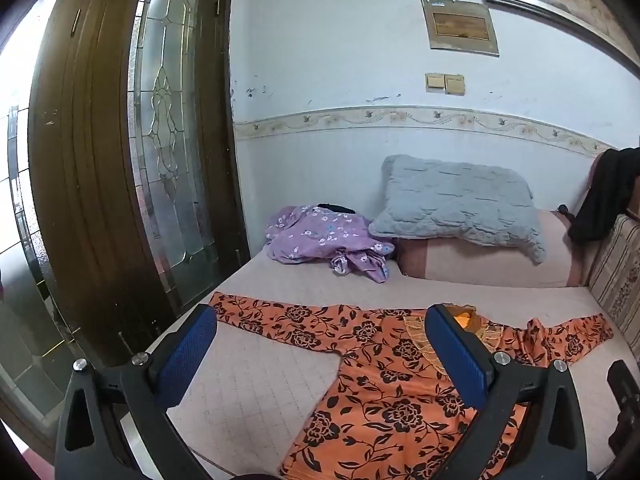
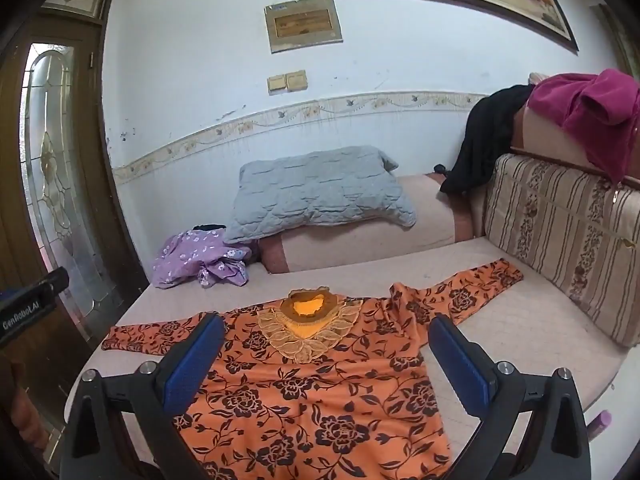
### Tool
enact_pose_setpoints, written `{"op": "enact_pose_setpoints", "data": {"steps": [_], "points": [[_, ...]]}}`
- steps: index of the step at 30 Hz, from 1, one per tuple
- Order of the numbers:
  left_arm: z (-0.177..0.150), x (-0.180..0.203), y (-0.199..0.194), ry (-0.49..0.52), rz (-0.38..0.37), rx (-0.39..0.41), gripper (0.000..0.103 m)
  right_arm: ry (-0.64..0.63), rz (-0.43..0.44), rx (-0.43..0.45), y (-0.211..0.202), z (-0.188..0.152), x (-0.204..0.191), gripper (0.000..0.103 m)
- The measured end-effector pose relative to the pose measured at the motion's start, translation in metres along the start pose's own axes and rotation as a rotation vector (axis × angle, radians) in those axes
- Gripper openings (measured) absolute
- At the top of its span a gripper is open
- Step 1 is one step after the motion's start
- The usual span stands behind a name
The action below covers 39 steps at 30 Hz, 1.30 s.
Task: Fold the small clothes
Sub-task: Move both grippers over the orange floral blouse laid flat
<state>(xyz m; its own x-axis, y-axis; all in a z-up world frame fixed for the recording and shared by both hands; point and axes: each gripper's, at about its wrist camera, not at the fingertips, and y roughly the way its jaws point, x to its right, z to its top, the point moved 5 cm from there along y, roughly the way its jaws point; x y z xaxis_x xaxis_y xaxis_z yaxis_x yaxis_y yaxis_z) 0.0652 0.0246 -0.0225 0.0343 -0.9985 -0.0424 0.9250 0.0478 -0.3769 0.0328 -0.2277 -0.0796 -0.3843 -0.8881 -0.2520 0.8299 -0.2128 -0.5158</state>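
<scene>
My orange shirt (image 2: 304, 392) flat on the bed (image 2: 520, 320), collar toward the pillow (image 2: 320, 196), sleeves spread sideways, hem cut off, my left claw (image 1: 320, 360) and right claw (image 2: 326, 364) both spread wide, empty.

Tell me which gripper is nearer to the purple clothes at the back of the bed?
Left. The left gripper hovers over the orange shirt's left half, on the purple clothes' side. The right gripper is over the shirt's middle, farther right.

The orange top (image 2: 304, 392) is smooth printed cloth with a lace collar (image 2: 310, 330). The bed (image 1: 256, 392) cover is matt quilted fabric; the door (image 1: 100, 184) is dark wood with textured glass.
</scene>
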Motion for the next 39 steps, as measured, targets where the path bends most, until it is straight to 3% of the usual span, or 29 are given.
{"op": "enact_pose_setpoints", "data": {"steps": [10, 39], "points": [[-0.009, 0.005, 0.017, 0.004, 0.021, -0.008, 0.103, -0.013, -0.02, 0.008, -0.046, -0.023, -0.005, 0.103], [-0.008, 0.042, 0.055, 0.037, 0.006, -0.031, 0.103, 0.002, -0.025, -0.039, 0.005, -0.021, 0.004, 0.103]]}}
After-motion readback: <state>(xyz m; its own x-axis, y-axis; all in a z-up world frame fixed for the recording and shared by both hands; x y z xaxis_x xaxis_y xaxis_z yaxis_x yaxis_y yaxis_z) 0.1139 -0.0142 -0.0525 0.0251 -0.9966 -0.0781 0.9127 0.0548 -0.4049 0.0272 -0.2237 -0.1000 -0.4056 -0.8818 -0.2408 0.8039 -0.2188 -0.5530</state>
